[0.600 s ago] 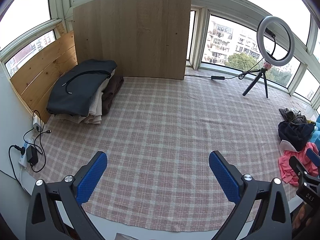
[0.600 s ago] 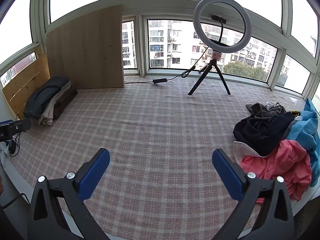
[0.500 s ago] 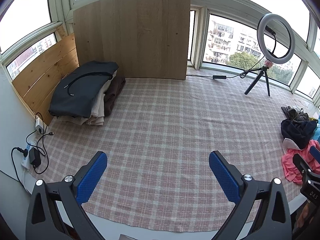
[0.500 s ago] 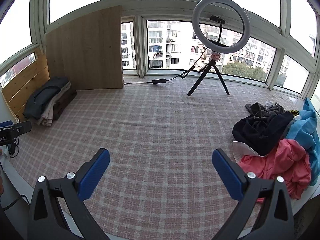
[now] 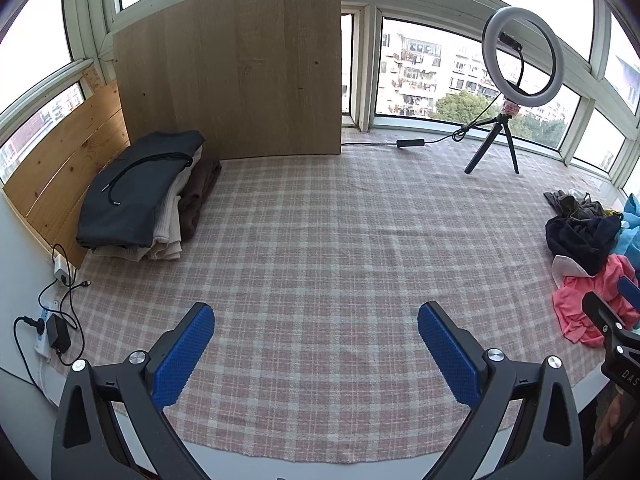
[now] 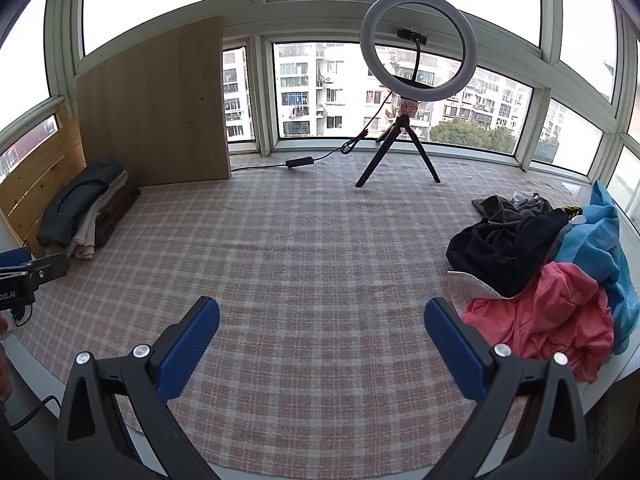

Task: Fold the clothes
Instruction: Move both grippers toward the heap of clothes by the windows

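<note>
Two grippers: your left gripper (image 5: 312,340) and your right gripper (image 6: 320,336) both hang over the near edge of the surface with fingers spread wide and nothing between the blue pads (image 5: 182,356).
Open room: you have the whole middle of the checked cloth (image 5: 320,240) bare, from the near edge to the far edge under the windows.
Near edge: the cloth ends in a curved hem just past your fingers, with a pale strip of surface (image 6: 624,368) beyond it at the right side.
Left edge: a folded stack (image 5: 144,196) sits in the far-left corner, a dark garment with a drawstring on top, cream and brown pieces under it, pressed close to the wooden slats (image 5: 60,160).
Right edge: the unfolded pile (image 6: 540,272) lies along your right side, with dark, blue and pink garments heaped together; the pink one (image 6: 552,320) lies nearest to your right gripper, just beside its right finger.
Far edge: a ring light (image 6: 416,40) on a small tripod stands toward the middle-right, its cable (image 6: 320,156) running leftward along the sill.
Far-left corner: a wooden board (image 5: 236,68) leans upright behind the folded stack.
Off the left edge: a power strip (image 5: 46,328) with plugs and loose wires lies below the cloth.
Room: you are in a glazed bay, with windows on all sides and apartment blocks (image 6: 320,88) outside.
</note>
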`<state>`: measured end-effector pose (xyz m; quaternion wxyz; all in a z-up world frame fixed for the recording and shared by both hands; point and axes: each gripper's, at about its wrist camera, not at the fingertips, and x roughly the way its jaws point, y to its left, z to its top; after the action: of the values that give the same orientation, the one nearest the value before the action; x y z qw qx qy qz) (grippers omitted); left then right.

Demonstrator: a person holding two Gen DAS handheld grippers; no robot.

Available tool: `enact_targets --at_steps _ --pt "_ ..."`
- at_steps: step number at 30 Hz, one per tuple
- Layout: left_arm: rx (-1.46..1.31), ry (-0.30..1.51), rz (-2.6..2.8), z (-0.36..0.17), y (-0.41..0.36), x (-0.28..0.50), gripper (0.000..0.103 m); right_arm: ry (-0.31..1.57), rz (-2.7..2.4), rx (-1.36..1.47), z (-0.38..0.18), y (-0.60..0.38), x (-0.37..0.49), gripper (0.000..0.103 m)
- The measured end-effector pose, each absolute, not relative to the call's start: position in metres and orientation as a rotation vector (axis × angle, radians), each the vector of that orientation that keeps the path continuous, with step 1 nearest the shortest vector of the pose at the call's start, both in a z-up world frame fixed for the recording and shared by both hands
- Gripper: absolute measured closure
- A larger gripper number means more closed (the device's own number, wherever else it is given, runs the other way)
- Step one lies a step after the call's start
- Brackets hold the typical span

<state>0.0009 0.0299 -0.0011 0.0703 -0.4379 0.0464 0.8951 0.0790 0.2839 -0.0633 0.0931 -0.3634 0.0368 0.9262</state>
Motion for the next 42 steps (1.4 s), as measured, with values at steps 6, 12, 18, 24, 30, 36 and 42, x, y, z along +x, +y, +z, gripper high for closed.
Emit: enact_targets --at_steps 6,12,18,24,30,36,42 --pt "-1.283 0.172 2.640 0.000 0.052 0.001 0.001 0.126 2.714 -1.061 -0.061 0.297 0.085 0.000" --pt "-1.243 0.212 2.593 0.003 0.074 0.001 0.001 0.143 2.675 -1.046 -0.060 0.311 0.092 0.000" --pt "-1.204 0.260 2.542 0.003 0.102 0.004 0.001 0.159 2.628 -1.024 -0.061 0.326 0.103 0.000" --pt "-1.170 0.308 2.485 0.002 0.135 0.007 0.001 0.192 2.565 -1.005 -0.063 0.350 0.115 0.000" --pt "-1.150 0.352 2.420 -0.001 0.169 0.008 0.001 0.229 2.498 -0.982 -0.065 0.384 0.130 0.000" --pt "-1.120 0.418 2.362 -0.007 0.204 0.013 0.007 0.271 2.424 -0.956 -0.069 0.425 0.149 0.000" --pt "-1.140 0.445 2.285 -0.013 0.237 0.017 0.006 0.326 2.343 -0.935 -0.075 0.471 0.169 0.000"
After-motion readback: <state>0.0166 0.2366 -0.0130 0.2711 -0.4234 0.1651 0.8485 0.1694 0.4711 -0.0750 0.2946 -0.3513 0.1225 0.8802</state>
